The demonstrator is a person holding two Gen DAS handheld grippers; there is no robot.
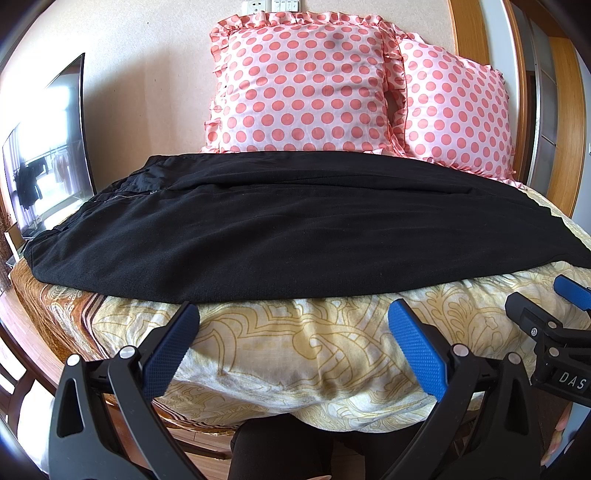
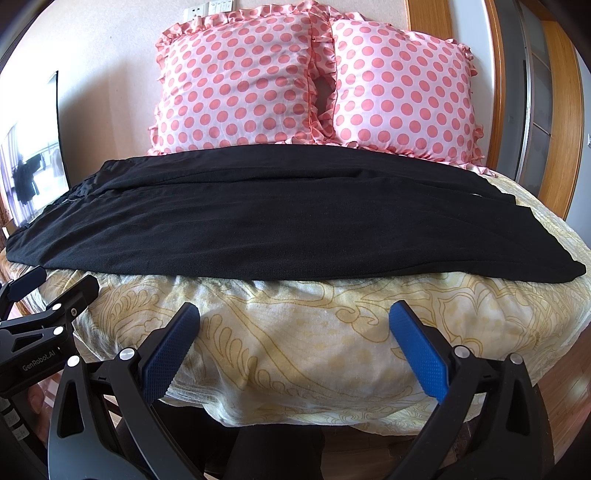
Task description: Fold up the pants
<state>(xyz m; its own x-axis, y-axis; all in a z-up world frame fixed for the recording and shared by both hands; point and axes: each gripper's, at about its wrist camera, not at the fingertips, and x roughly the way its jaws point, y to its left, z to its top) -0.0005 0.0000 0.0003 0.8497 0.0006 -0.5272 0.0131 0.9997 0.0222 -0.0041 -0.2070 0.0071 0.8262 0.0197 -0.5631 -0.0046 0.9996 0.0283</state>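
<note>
Black pants (image 1: 280,229) lie flat across the bed, waistband at the left, legs running right; they also show in the right wrist view (image 2: 288,229). My left gripper (image 1: 293,314) is open and empty, just short of the pants' near edge, over the bedcover. My right gripper (image 2: 295,314) is open and empty, a little back from the near edge. The right gripper shows at the right of the left wrist view (image 1: 546,306), and the left gripper at the left of the right wrist view (image 2: 48,284).
Yellow patterned bedcover (image 1: 303,354) covers the bed. Two pink polka-dot pillows (image 1: 306,81) (image 1: 454,110) lean on the wall behind the pants. A TV screen (image 1: 48,155) stands at the left. A wooden door frame (image 1: 476,29) is at the right.
</note>
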